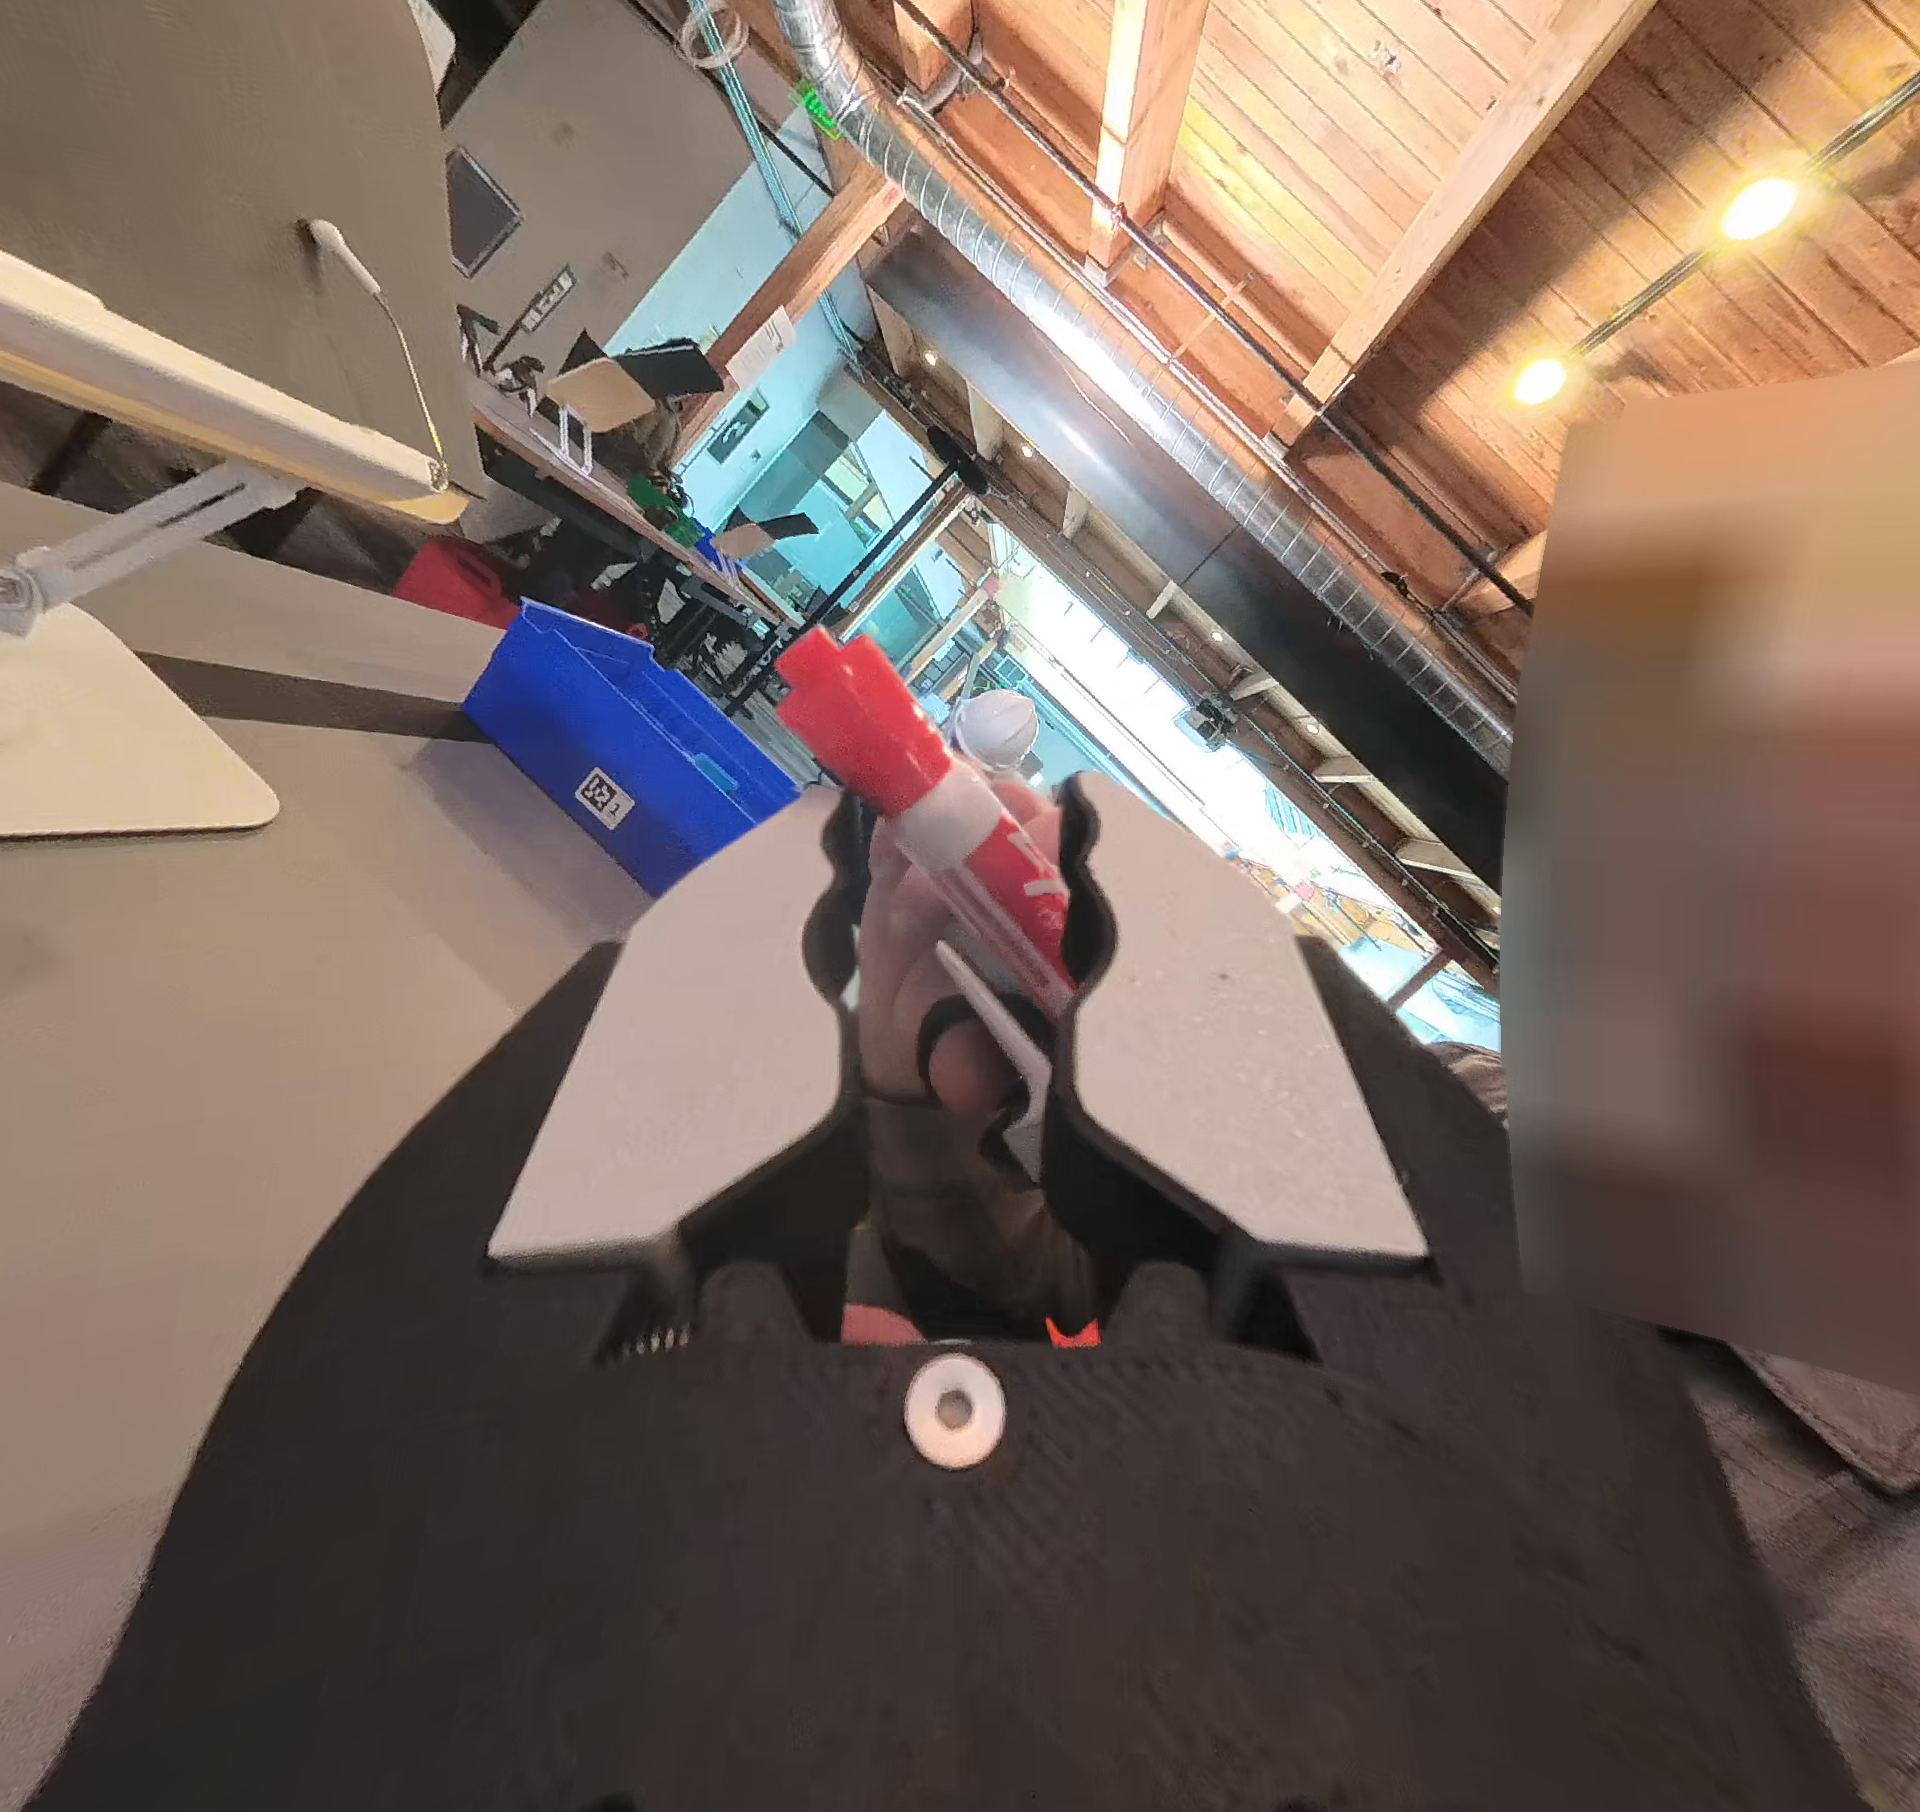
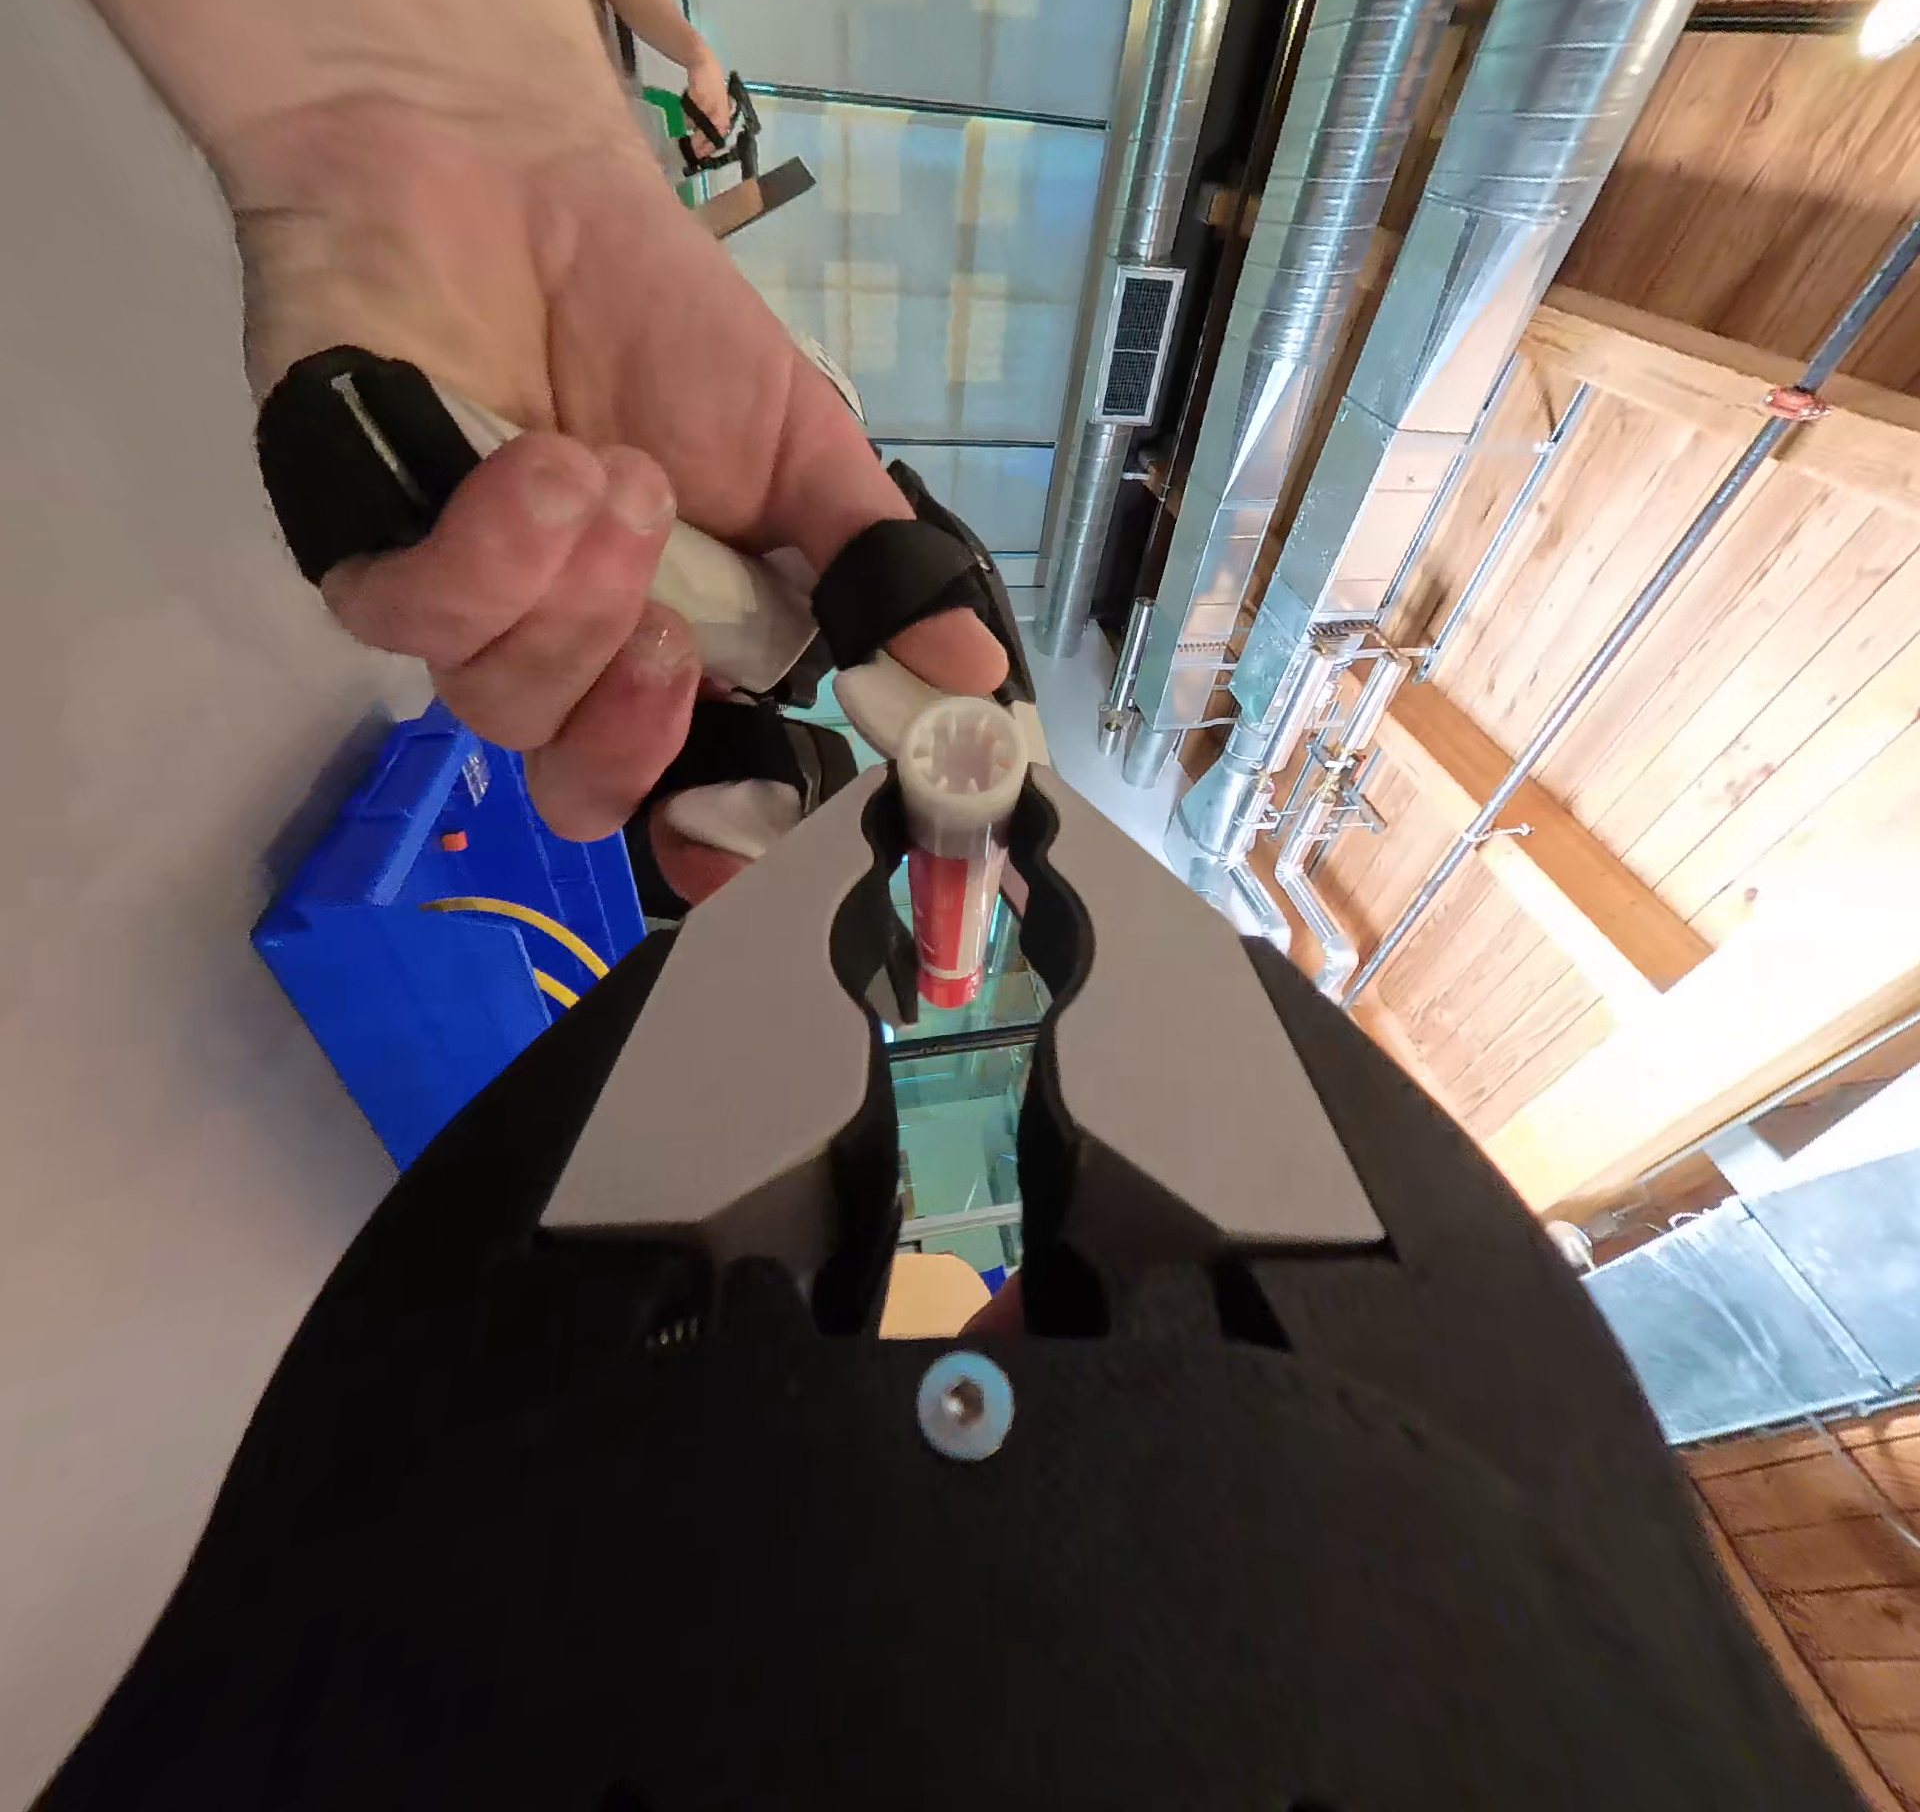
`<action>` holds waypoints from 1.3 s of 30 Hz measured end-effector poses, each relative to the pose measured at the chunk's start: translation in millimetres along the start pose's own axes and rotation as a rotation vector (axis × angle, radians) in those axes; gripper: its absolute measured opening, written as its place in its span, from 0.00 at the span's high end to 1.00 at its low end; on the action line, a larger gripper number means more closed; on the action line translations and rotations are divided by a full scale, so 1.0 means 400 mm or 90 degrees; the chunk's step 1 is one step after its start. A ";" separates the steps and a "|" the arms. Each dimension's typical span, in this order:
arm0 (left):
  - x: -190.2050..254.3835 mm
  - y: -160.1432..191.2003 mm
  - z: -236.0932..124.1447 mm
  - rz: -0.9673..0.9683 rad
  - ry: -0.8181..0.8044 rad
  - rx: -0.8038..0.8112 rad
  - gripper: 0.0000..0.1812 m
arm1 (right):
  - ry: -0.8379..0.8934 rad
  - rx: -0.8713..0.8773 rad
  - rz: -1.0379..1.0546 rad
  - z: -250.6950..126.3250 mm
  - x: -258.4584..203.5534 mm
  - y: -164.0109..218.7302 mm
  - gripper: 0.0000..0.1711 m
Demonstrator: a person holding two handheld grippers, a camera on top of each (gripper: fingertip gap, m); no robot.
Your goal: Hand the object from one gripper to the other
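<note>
A red marker (image 1: 883, 723) with a red cap and a white band is held up in the air. In the left wrist view it runs slantwise between the fingertips of my left gripper (image 1: 956, 801), cap pointing out beyond them. It lies against the right finger, and a gap shows on the left side, so these jaws stand apart. In the right wrist view my right gripper (image 2: 961, 786) is shut on the marker's white end (image 2: 961, 760), seen end on. The hand (image 2: 520, 308) holding the left gripper's white handle is just behind the tips.
A blue bin (image 1: 623, 723) stands on the grey table (image 1: 208, 1035); it also shows in the right wrist view (image 2: 416, 983). A white stand base (image 1: 104, 754) and arm are at the left. Both views tilt up at a wooden ceiling with metal ducts. My right fingertips sit around 6 cm from my left ones.
</note>
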State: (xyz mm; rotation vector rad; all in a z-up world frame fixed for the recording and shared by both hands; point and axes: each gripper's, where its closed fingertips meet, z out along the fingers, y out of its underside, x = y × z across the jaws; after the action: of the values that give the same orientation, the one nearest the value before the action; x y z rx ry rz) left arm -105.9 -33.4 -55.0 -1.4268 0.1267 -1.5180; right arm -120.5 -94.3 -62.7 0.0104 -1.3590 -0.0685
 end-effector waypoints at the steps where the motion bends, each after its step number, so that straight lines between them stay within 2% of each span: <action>1: -0.003 0.001 -0.006 0.008 -0.010 -0.002 0.83 | -0.001 0.001 -0.005 0.002 -0.006 0.000 0.90; 5: 0.003 0.013 -0.023 0.020 -0.006 -0.022 0.85 | 0.000 0.012 -0.019 0.008 -0.019 -0.019 0.90; 10: 0.020 -0.005 -0.033 0.074 -0.035 0.008 0.87 | -0.007 0.004 -0.017 0.014 -0.033 -0.015 0.88; 11: 0.022 -0.015 -0.035 0.087 -0.045 0.019 0.88 | -0.011 -0.002 -0.007 0.017 -0.036 -0.011 0.85; 14: 0.022 -0.051 -0.046 0.122 -0.077 0.056 0.89 | -0.013 -0.004 0.036 0.020 -0.036 -0.005 0.68; 17: 0.022 -0.097 -0.066 0.165 -0.114 0.098 0.90 | -0.036 0.001 0.127 0.013 -0.034 0.013 0.64; 19: 0.033 -0.132 -0.081 0.185 -0.127 0.137 0.90 | -0.035 0.000 0.189 0.003 -0.018 0.036 0.68; 21: 0.039 -0.163 -0.095 0.187 -0.137 0.178 0.90 | -0.016 0.007 0.260 -0.010 0.011 0.059 0.82; 22: 0.043 -0.172 -0.099 0.185 -0.134 0.193 0.90 | -0.006 0.002 0.278 -0.013 0.022 0.071 0.84; 28: 0.046 -0.176 -0.077 0.168 -0.120 0.226 0.90 | 0.006 -0.017 0.331 -0.001 0.025 0.078 0.86; 35: 0.059 -0.178 -0.060 0.154 -0.104 0.252 0.90 | 0.064 -0.050 0.338 0.003 0.041 0.095 0.98; 39: 0.069 -0.180 -0.061 0.155 -0.101 0.260 0.90 | 0.086 -0.045 0.379 -0.003 0.056 0.104 0.99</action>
State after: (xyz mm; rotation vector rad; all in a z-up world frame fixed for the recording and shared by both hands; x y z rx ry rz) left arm -160.7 -30.3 4.2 -1.1504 -0.0999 -1.1474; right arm -112.7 -54.1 -38.9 -0.4406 -1.1769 0.3787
